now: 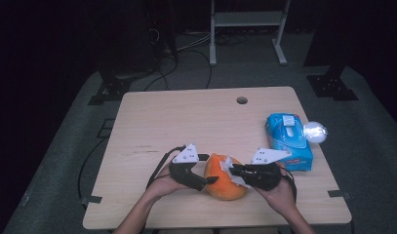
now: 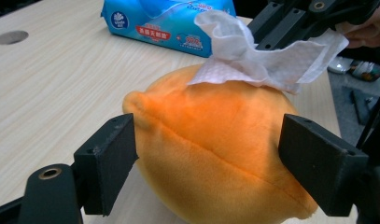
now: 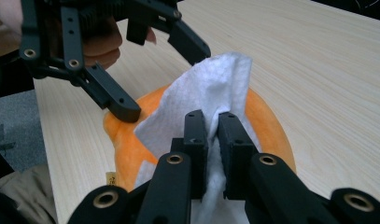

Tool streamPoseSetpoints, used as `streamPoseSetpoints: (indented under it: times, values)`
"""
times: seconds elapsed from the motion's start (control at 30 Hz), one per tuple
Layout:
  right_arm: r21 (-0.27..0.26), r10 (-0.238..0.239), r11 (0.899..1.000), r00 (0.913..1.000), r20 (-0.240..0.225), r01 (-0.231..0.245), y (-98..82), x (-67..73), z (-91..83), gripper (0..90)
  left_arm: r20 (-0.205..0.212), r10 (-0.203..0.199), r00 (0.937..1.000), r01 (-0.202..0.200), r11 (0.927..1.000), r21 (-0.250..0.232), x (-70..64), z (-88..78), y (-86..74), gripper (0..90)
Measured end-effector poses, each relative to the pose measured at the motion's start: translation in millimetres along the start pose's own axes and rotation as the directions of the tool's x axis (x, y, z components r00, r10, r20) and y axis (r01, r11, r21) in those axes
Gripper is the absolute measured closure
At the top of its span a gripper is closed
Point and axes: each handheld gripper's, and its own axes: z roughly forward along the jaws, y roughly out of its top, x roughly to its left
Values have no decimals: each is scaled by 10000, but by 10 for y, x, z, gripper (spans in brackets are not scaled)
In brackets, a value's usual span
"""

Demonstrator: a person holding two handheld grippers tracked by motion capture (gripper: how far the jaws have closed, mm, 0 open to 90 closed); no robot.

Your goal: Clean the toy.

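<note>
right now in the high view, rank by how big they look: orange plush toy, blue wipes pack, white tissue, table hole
1. blue wipes pack and orange plush toy: look much alike, the toy partly covered, so unranked
2. white tissue
3. table hole

black tools [image 1: 213, 180], grey three-cornered plates [image 1: 186, 154]

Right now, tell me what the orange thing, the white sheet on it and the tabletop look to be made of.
Orange toy: plush fabric, it seems; fuzzy matte nap and a sewn seam.
White sheet: tissue or a wet wipe, I can't tell which; thin, creased, faintly dotted, pinched in the right gripper.
Table: pale wood-grain board, maybe laminate; smooth, low sheen.
</note>
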Motion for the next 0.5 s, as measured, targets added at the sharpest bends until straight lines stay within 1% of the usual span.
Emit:
streamPoseSetpoints:
  times: [0.03,0.1,0.17,0.23,0.27,0.33,0.37,0.43,0.47,0.5]
  values:
    - [10,-14,10000,10000,1,14,3,2,0,819,67,-56,10000,55,10000,70,-8,28,-16,209]
    - [36,-140,9999,9999,45,140,26,27,11,819,77,-14,10000,12,9999,139,-31,54,-29,219]
    - [-25,-310,9995,9994,124,310,54,77,22,819,120,213,9997,-215,9995,230,-51,46,-15,228]
    - [-155,-391,9991,9992,-53,390,94,132,36,818,196,393,9990,-397,9990,211,-97,53,-4,232]
    - [-206,-463,9987,9989,-100,461,117,163,48,818,254,576,9980,-583,9980,252,-118,59,5,232]
    - [-187,-673,9976,9977,-103,671,149,204,71,817,245,799,9965,-807,9961,350,-151,60,22,232]
    - [-140,-787,9968,9969,-63,786,156,211,78,816,241,818,9964,-826,9959,377,-153,57,25,232]
    - [-190,-742,9971,9972,4,742,144,167,61,816,315,733,9968,-744,9967,326,-138,45,13,232]
    - [-148,-636,9978,9978,173,639,123,116,40,817,293,753,9967,-763,9965,352,-125,35,16,232]
    - [-85,-514,9986,9983,263,517,104,80,27,818,204,614,9979,-621,9975,327,-108,21,25,227]
